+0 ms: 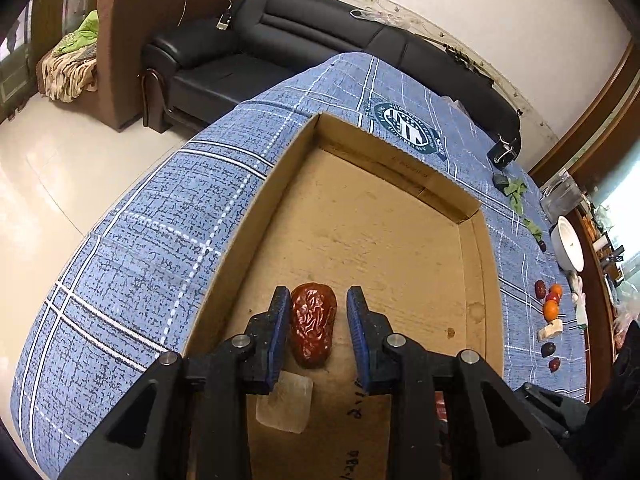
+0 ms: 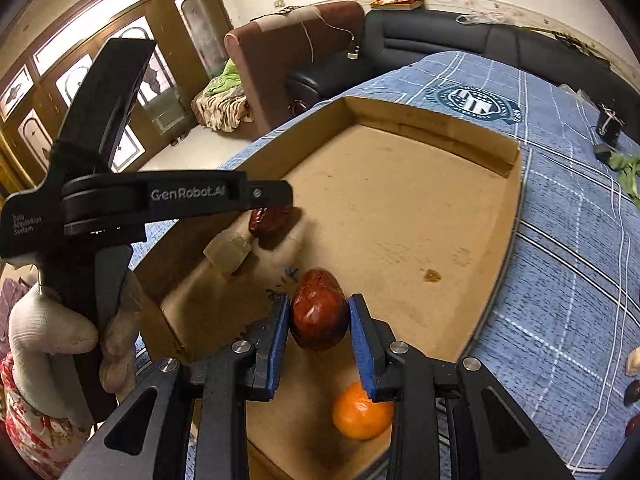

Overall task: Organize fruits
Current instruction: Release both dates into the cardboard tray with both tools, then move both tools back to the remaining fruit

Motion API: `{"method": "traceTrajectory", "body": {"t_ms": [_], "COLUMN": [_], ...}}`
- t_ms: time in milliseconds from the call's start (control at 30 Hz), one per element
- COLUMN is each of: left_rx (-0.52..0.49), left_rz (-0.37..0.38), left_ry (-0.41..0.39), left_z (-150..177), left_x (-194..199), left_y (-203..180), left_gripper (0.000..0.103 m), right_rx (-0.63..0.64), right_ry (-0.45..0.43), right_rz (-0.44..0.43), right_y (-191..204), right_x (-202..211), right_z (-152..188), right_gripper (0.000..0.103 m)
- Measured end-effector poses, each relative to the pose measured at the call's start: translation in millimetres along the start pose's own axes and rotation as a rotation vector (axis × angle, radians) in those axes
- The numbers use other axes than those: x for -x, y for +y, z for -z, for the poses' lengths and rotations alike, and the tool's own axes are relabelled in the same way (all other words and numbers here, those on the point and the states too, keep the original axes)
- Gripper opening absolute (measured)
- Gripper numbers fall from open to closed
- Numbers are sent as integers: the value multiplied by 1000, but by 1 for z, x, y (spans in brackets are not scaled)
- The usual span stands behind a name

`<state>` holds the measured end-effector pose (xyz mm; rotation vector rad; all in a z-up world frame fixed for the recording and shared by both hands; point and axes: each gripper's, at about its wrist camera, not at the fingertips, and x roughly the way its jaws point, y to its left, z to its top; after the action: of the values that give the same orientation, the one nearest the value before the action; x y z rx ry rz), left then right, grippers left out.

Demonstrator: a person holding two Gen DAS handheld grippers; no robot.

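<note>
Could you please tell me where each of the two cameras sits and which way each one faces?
Left wrist: on the left claw, looking down into the cardboard box at a red date between its fingers; no hand visible.
Right wrist: on the right claw, facing down into the box, gripping another date; the gloved left hand shows.
Shared: box, first date, blue tablecloth, black sofa.

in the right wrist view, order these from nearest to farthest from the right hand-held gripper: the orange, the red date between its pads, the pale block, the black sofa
1. Red date: between the pads of the right hand-held gripper.
2. Orange: on the box floor just below the right-side pad.
3. Pale block: farther into the cardboard box, to the left, beside the left hand-held gripper.
4. Black sofa: beyond the table, against the wall.
</note>
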<state>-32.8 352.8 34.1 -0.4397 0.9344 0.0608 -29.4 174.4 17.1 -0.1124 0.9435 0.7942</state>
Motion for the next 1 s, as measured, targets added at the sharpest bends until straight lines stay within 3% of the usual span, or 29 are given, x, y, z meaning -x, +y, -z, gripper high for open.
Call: {"method": "traceTrajectory", "body": {"t_ms": [233,467,733,1000], "left_rx": [4,-45,-188,-280], "left_rz": [10,64,168,222], "left_ry": [-78,-163,-166,-81], "left_z": [5,17,49,77], "left_x": [36,77,94,62], "left_y": [-3,-35,-105,-169], "left_gripper": [42,58,63,65], "right_rx": [-6,-109,-274,-494], "right_ry": [-20,-129,-238,-292], "right_rz": [-12,5,184,329], "right_y": [3,-38,-124,-209], "right_x": [9,73,162,229], "right_z": [0,16,74,135], "right_gripper": [34,34,34,34]}}
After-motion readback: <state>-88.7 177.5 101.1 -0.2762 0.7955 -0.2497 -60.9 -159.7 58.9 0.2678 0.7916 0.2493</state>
